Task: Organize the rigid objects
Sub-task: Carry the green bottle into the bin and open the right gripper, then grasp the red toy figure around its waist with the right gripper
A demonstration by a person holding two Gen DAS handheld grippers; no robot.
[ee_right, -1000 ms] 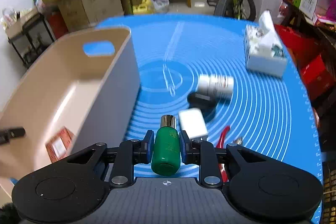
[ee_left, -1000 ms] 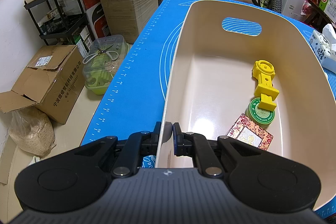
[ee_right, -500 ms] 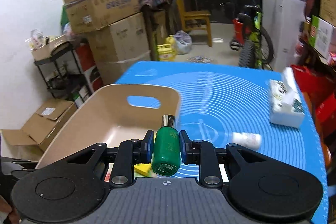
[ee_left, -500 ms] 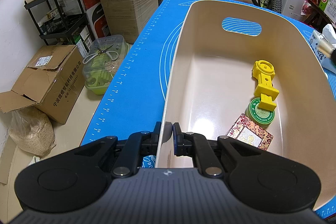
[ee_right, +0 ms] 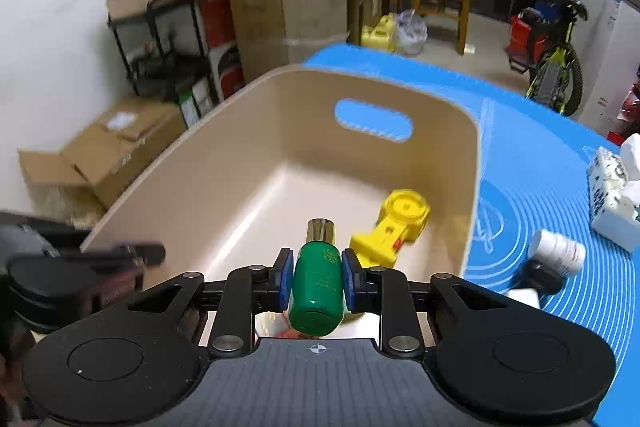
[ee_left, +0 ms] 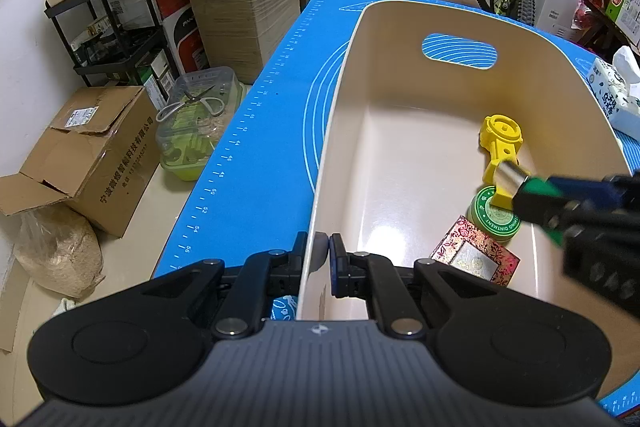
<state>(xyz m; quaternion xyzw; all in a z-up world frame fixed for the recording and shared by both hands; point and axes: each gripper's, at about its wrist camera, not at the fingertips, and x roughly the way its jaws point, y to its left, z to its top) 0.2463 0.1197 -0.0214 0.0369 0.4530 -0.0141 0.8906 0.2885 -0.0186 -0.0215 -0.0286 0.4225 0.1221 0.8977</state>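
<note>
While the left gripper (ee_left: 323, 253) pinched the near wall of the beige bin (ee_left: 400, 27) to steady it on the blue mat (ee_left: 256, 131), the right gripper (ee_right: 317, 281) held a green bottle (ee_right: 318, 291) clamped between its pads above the bin's interior. Below lay a yellow plastic part (ee_right: 394, 227), a green tin (ee_left: 494, 217) and a patterned box (ee_left: 476, 259). A clean drop seemingly called for lowering the bottle over the bare floor left of those items before letting go. A white bottle (ee_right: 558, 253) and tissue pack (ee_right: 612, 195) waited outside, at right.
</note>
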